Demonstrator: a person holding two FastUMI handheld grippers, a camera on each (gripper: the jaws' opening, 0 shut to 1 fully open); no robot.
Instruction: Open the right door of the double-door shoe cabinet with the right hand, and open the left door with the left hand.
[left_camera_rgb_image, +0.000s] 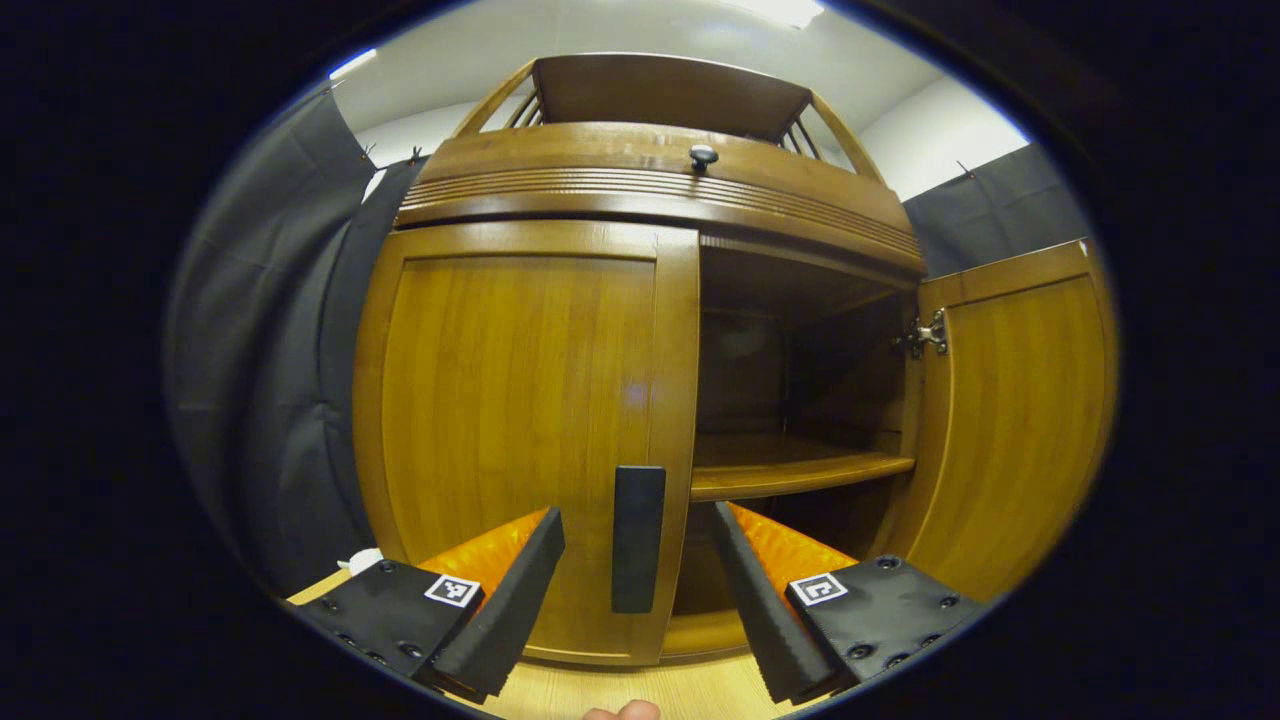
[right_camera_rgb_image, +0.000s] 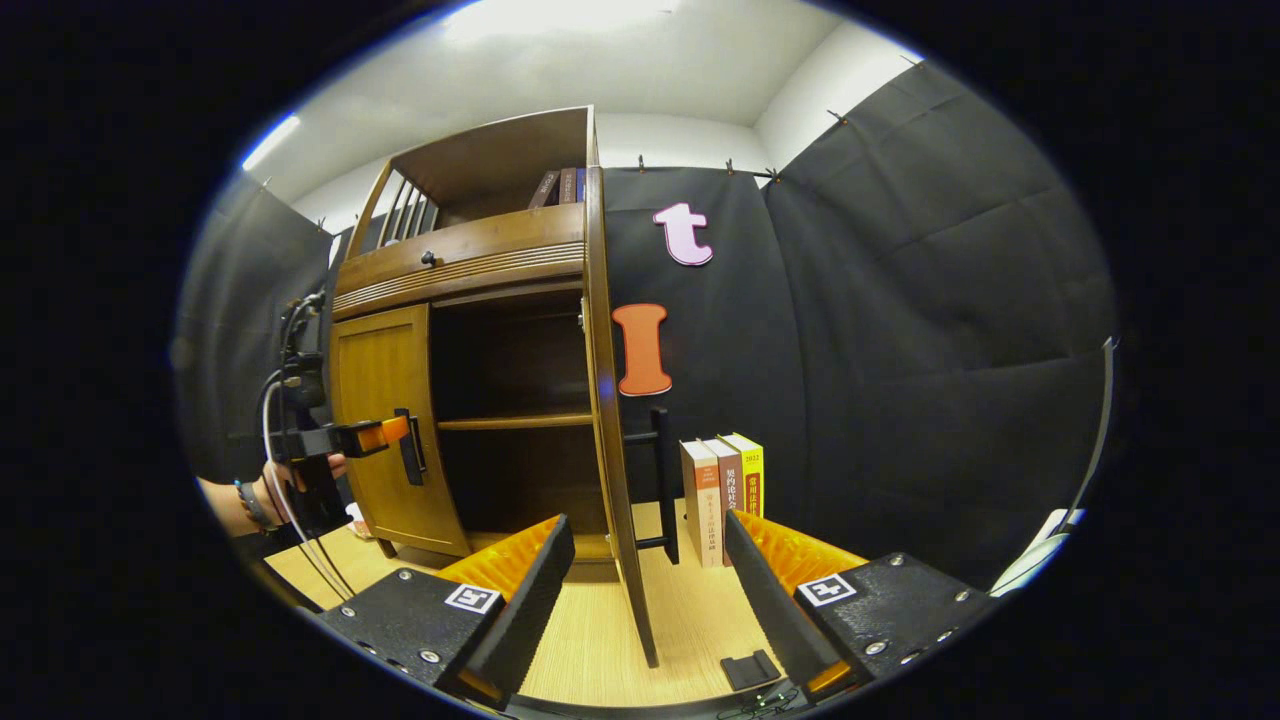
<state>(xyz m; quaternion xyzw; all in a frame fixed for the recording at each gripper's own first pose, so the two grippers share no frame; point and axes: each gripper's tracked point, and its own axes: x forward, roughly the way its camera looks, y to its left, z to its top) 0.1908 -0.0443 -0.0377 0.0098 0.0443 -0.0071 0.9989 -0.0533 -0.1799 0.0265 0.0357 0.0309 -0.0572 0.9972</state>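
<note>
**Right door open, left door closed, left gripper at its handle**

In the left gripper view, the left gripper (left_camera_rgb_image: 638, 590) stands with fingers apart on either side of the dark handle (left_camera_rgb_image: 638, 538) of the left door (left_camera_rgb_image: 520, 420), not touching it. That door is closed. The right door (left_camera_rgb_image: 1010, 420) is swung wide, baring a shelf (left_camera_rgb_image: 800, 470) inside the shoe cabinet (left_camera_rgb_image: 660, 190), which stands on the tabletop (left_camera_rgb_image: 650, 695).

In the right gripper view, the right gripper (right_camera_rgb_image: 648, 590) is spread open, holding nothing, with the right door's edge (right_camera_rgb_image: 610, 420) between its fingers but farther off. Books (right_camera_rgb_image: 722, 490) stand upright beyond the door on the tabletop. At the left edge, a hand (right_camera_rgb_image: 290, 480) holds the left gripper at the left door's handle.
</note>
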